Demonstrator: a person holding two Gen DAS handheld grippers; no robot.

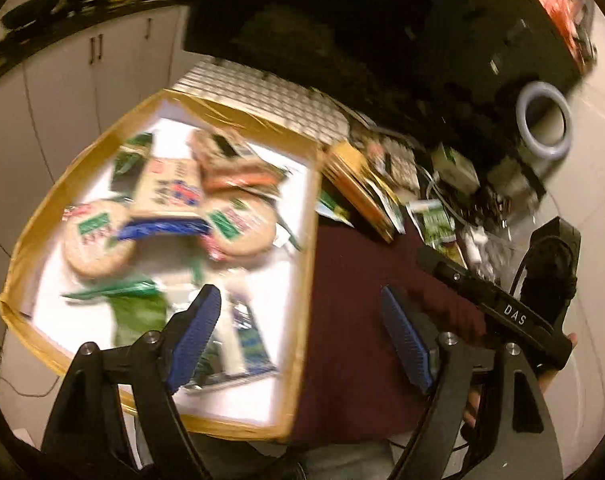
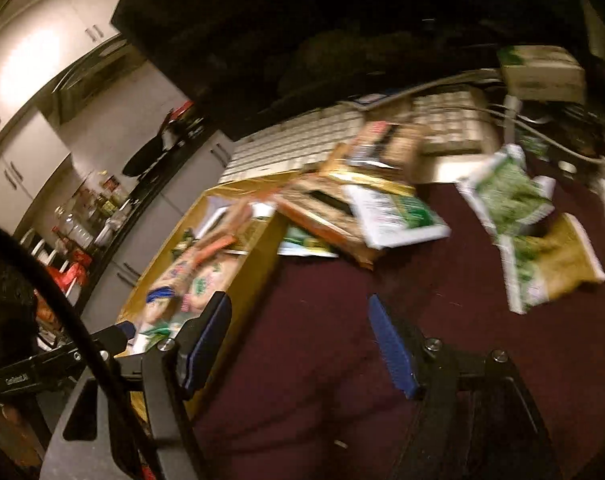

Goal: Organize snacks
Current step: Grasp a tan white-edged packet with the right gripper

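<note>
Left tool (image 1: 300,334) spread wide, nothing between its blue pads, hanging over the near edge of the snack box (image 1: 310,240); right tool (image 2: 298,346) likewise spread and empty above the maroon tabletop (image 2: 322,360); box holds round rice-cake packs (image 1: 96,240) and a tan packet (image 1: 170,188); loose green snack bags (image 2: 510,196) lie farther right on the tabletop, well apart from the box; white keyboard (image 2: 302,136) behind; frames blurred.
</note>
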